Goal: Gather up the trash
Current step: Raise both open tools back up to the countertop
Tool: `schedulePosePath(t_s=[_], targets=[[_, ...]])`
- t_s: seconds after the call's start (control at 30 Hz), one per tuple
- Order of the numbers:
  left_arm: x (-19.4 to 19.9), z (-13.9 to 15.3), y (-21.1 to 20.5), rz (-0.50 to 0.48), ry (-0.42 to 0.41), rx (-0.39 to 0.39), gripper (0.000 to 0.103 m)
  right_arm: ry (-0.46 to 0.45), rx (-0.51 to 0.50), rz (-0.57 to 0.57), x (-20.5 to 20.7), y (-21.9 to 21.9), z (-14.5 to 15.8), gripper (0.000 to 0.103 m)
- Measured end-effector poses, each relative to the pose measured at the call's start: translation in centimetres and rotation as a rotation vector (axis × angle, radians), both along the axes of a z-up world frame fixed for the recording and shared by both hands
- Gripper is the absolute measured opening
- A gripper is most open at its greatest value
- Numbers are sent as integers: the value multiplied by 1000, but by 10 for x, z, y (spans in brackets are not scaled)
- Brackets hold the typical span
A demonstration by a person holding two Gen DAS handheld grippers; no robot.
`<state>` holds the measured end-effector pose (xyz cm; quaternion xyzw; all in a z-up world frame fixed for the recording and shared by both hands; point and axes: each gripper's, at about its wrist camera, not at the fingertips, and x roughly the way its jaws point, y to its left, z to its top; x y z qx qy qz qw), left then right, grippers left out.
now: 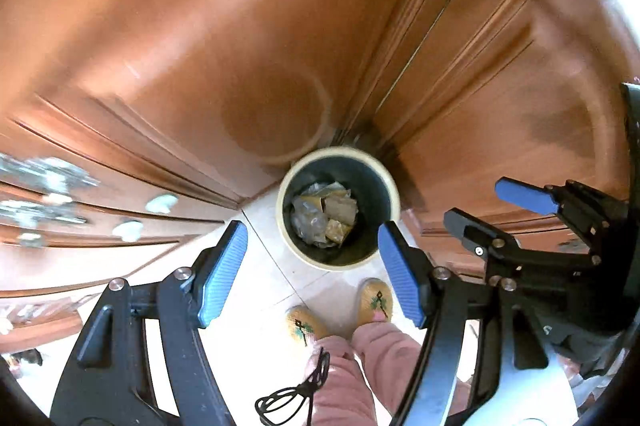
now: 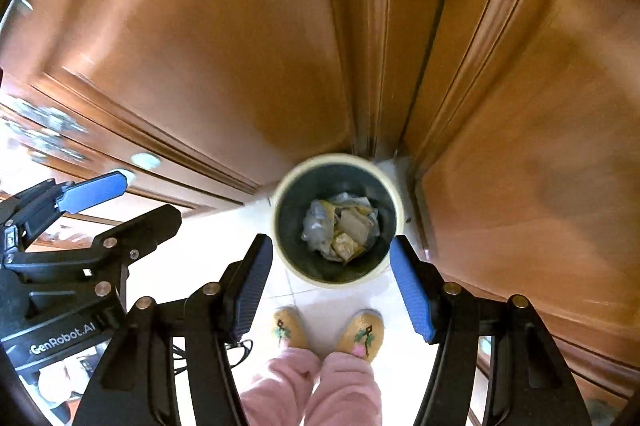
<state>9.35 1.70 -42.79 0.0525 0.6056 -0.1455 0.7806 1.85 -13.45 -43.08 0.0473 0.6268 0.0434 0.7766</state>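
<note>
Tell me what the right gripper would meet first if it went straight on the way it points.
Probably the trash in the waste bin: the right gripper, fingers apart and empty, points down at its open mouth. Nothing shows between; depth is unclear.

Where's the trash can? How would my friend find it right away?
Look down where the two big wooden cabinet doors meet in a corner above the pale tiled floor. The trash can stands there, beyond the person's yellow slippers. It is the only round thing: cream rim, dark inside, crumpled paper and plastic at the bottom.
</note>
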Motion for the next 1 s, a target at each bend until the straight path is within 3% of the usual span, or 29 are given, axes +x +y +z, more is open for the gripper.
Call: schedulePosePath(t_s=[0.33,0.5,0.7,1.0], targets=[[-4,171,14,-2,-97,-39,65,-133,-1,-43,-6,-5,187,62],[-4,233,18,-17,-167,-66,65,-240,-15,-58,-8,-9,274,62],[0,294,26,-40,-251,-71,65,-344,-35,-87,-4,-10,350,62],[18,358,38,-48,-385,-105,66,-460,-41,-130,12,-10,428,62]])
